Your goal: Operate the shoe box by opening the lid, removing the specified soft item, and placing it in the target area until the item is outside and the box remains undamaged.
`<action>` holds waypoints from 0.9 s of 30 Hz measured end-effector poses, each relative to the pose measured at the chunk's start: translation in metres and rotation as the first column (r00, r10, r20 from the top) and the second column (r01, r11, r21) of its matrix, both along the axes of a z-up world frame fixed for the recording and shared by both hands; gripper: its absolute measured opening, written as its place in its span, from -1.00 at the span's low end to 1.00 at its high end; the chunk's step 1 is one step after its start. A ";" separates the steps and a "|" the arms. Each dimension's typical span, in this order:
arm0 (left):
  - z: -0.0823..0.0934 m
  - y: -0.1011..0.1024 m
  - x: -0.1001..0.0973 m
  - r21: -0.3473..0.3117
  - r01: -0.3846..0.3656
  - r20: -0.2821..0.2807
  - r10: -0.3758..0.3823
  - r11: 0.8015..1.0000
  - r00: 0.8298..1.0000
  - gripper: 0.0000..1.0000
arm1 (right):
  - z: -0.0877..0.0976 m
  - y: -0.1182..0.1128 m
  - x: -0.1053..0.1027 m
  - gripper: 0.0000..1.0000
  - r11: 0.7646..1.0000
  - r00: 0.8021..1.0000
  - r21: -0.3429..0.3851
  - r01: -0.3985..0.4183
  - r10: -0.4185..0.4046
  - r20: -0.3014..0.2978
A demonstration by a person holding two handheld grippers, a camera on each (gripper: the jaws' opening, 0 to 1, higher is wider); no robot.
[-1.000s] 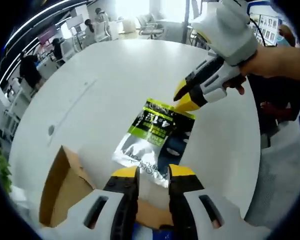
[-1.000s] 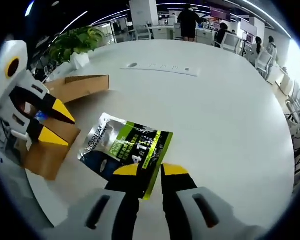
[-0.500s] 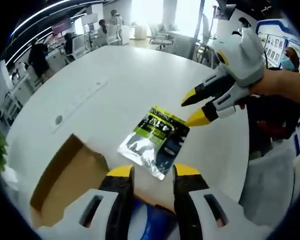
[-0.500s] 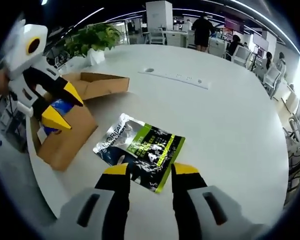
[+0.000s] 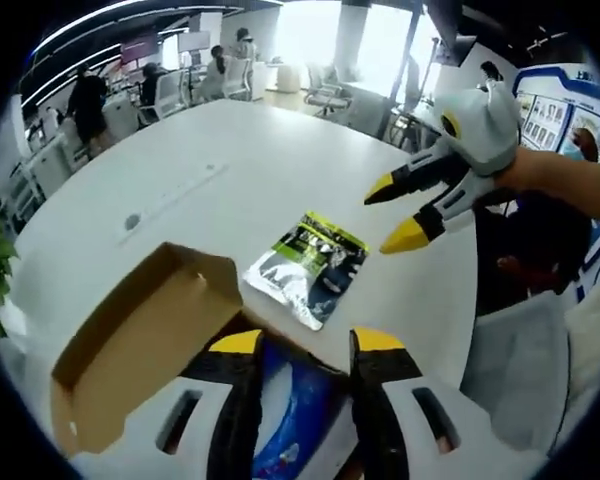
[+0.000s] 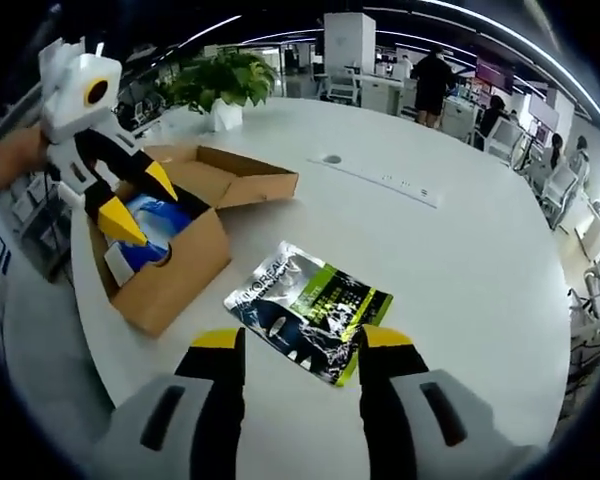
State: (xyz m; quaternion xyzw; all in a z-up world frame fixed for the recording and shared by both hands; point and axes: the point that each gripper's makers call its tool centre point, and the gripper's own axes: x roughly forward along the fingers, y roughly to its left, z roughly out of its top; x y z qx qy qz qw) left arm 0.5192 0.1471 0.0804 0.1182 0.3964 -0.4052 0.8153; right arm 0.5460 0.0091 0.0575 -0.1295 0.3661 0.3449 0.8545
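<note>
In the left gripper view the open brown cardboard shoe box (image 5: pixel 140 345) lies at about 8 o'clock from the left gripper (image 5: pixel 302 345), its flap thrown back toward 9 o'clock, and a blue soft item (image 5: pixel 290 420) shows inside the box directly between that gripper's jaws, which stand apart with nothing pinched. The flat silver, green and black foil pouch (image 5: pixel 308 268) rests on the round white table (image 5: pixel 260 160) at 12 o'clock from the left gripper, just beyond the box's near wall, with its long axis running from 7 toward 1 o'clock. The right gripper (image 5: pixel 398 210) hangs above the table at 2 o'clock, jaws parted and empty, near the pouch's far end but clear of it. In the right gripper view the box (image 6: pixel 175 265) sits at 10 o'clock and the pouch (image 6: pixel 310 310) at 12 o'clock, just ahead of the right gripper (image 6: pixel 302 340), so this one looks the nearer to it (though neither touches it). The table edge runs close behind both grippers, while bare tabletop opens wide toward 12 and 1 o'clock, leaving ample room to move the pouch farther from the box if needed.
</note>
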 end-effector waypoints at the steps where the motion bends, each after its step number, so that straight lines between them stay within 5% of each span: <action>1: 0.000 0.002 -0.001 -0.001 -0.002 0.000 0.002 1.000 1.000 -0.33 | 0.002 0.002 0.000 -0.15 1.000 1.000 0.004 0.000 0.000 0.005; 16: 0.006 0.032 -0.024 -0.001 0.055 0.040 -0.055 0.998 0.998 -0.28 | 0.020 0.053 -0.015 -0.15 0.991 0.991 0.055 -0.124 0.121 0.048; 27: -0.002 0.049 -0.034 0.024 0.090 0.036 -0.091 0.996 0.995 -0.33 | 0.033 0.091 -0.016 -0.27 0.968 0.963 0.042 -0.247 0.240 0.122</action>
